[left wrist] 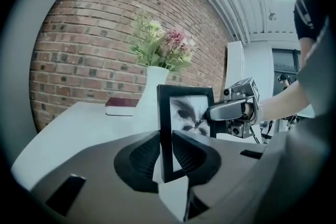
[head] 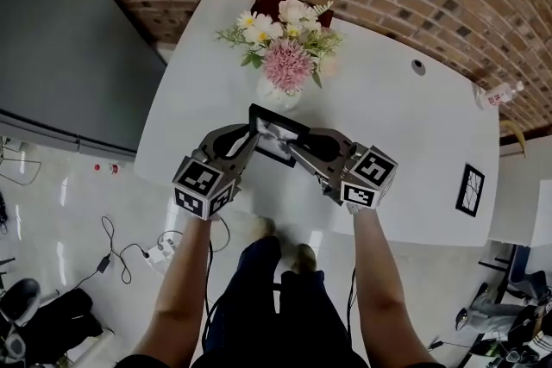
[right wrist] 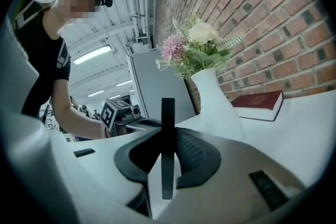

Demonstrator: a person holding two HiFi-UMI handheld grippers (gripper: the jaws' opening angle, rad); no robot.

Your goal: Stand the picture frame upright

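The picture frame point(head: 274, 136) is being held between the two claws over the white tabletop point(head: 405, 125), just in front of the vase point(head: 280, 93) of flowers point(head: 287, 56). The left claw point(head: 253, 136) is being pressed shut on the frame's left border point(left wrist: 165, 134), with a pad touching each face. The right claw point(head: 298, 152) is being clamped on the opposite border, which is being seen edge-on between its pads point(right wrist: 167, 144). In the left gripper view the frame is being shown close to upright, its picture facing that camera. Whether its lower edge is touching the tabletop cannot be told, since the claws are hiding it.

The frame is being judged light and stiff, so little force is being called for. Its pane is likely fragile and its dark border smooth, so slipping or twisting under a one-sided grip is being reckoned a risk. The side borders, where both claws sit now, are being judged the right places to hold, not the pane. No rear stand is being shown in any view, so how it will stay up alone cannot be said.
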